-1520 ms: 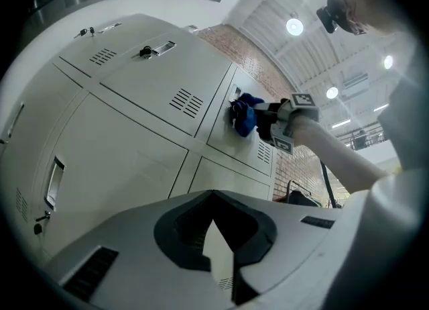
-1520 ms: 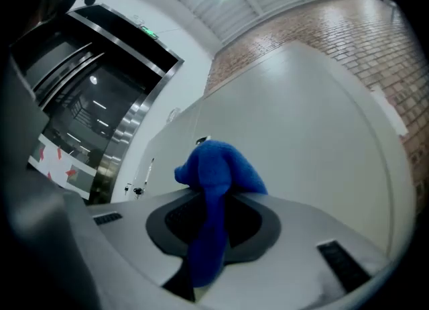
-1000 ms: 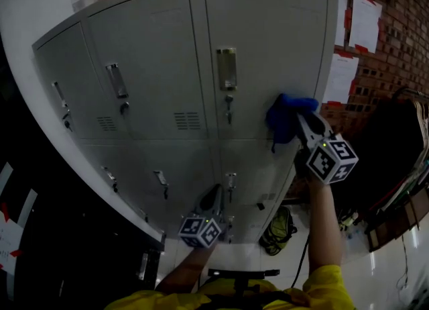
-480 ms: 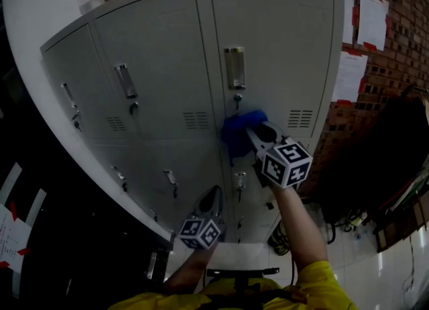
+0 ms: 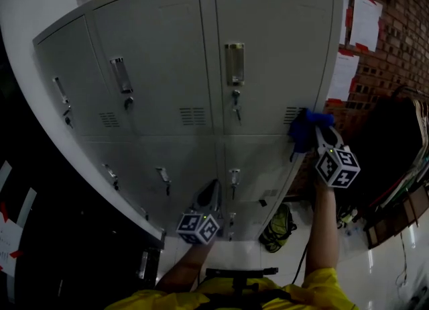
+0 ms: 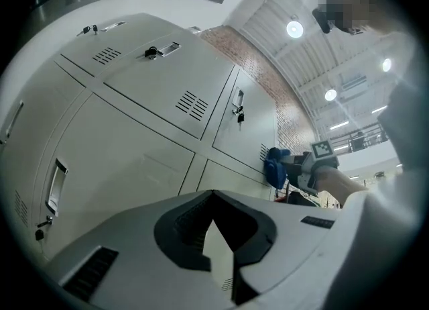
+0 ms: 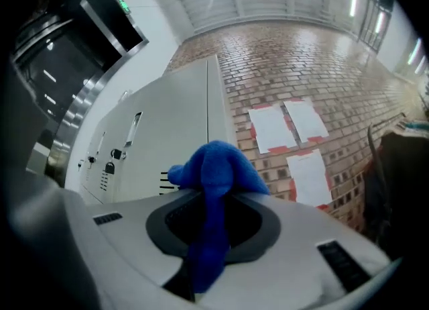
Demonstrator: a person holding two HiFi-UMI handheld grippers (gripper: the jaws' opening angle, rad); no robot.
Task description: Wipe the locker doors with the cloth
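Note:
A bank of grey locker doors [image 5: 275, 54] fills the head view. My right gripper [image 5: 316, 135] is shut on a blue cloth [image 5: 303, 127] and presses it against the right edge of the upper right door, beside the vent slots [image 5: 292, 114]. In the right gripper view the cloth [image 7: 218, 168] bulges out over the jaws and hangs down between them. The left gripper view shows the same cloth [image 6: 273, 168] far off on the door. My left gripper [image 5: 211, 194] hangs lower, in front of the bottom lockers, jaws together and holding nothing [image 6: 214, 198].
Each door carries a recessed handle [image 5: 234, 64] with a key or padlock [image 5: 236, 97] below it. Paper sheets [image 5: 365, 23] are taped to the brick wall on the right. A green bag [image 5: 278, 228] lies on the floor by the lockers. Dark hanging items [image 5: 395, 147] stand further right.
The right gripper swept the cloth left to under the middle handle, then back right to the door's edge by the vent. The left gripper has stayed put.

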